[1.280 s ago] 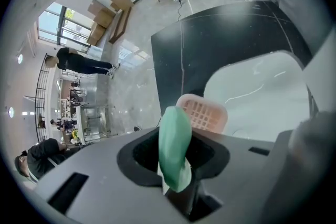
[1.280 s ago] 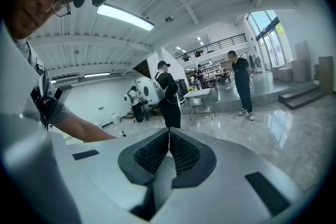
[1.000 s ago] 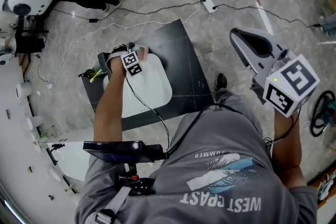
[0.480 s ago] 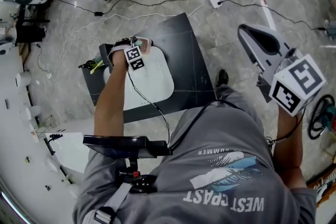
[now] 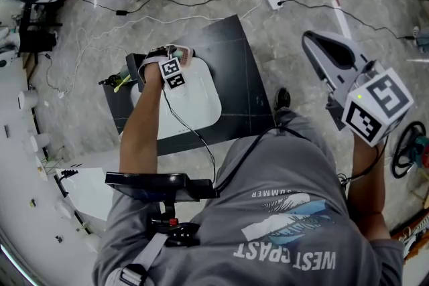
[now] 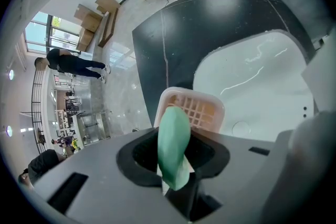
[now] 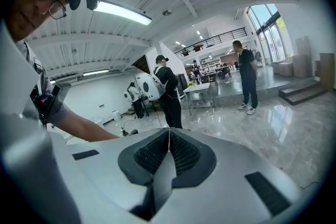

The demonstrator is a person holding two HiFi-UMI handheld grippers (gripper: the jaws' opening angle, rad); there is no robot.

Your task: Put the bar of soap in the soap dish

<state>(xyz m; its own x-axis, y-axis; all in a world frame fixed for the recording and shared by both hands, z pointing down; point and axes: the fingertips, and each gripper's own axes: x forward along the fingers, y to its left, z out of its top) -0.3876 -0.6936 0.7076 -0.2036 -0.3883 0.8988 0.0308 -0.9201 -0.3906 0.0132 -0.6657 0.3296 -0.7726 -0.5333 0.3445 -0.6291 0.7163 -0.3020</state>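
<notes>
Though the head view hid it, soap: gripped on edge in the left gripper's jaws, just before the dish.
Dish: basin's far left corner.
Left arm: stretched forward over the table.
Right gripper: held up aside, jaws together, empty.

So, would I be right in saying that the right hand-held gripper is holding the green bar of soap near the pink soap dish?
Not quite: it is the left hand-held gripper that holds the green bar of soap near the pink soap dish, as the left gripper view shows. The right hand-held gripper is shut on nothing.
</notes>
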